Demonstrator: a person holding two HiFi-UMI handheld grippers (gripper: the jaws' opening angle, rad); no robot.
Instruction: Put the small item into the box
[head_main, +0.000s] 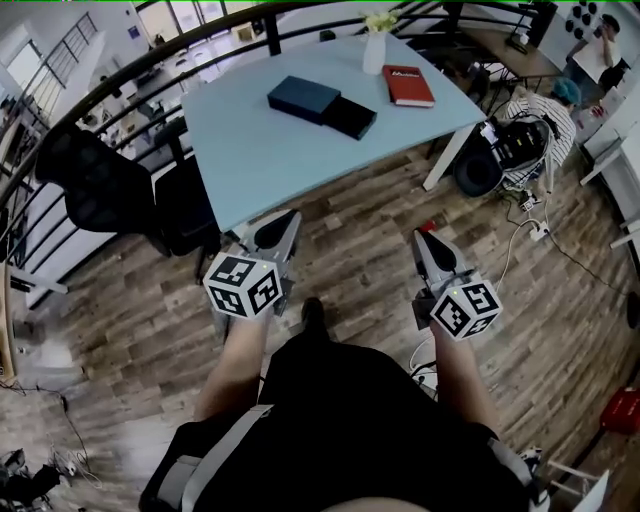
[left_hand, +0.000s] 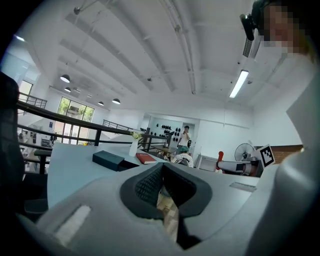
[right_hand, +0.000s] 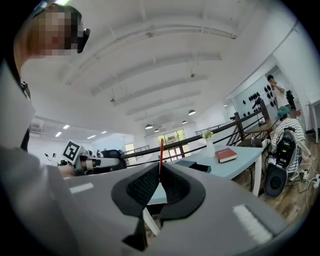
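We hold both grippers short of the table's (head_main: 260, 165) near edge, over wood-plank floor (head_main: 350, 250). L gripper (left_hand: 162, 167): ribbed black pads pressed together, nothing btwn. R gripper (right_hand: 160, 172): clenched on the small item (right_hand: 161, 152), a thin red sliver poking up past the pads. On the smooth pale-blue table: matte dark-blue rectangular box (head_main: 303, 97) w/ black half (head_main: 349, 117) touching it, red book (head_main: 408, 85) (cover print unreadable), white vase (head_main: 374, 52) at the far edge.

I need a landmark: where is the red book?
In the head view, the red book lies at the far right of the table, beside the white vase.
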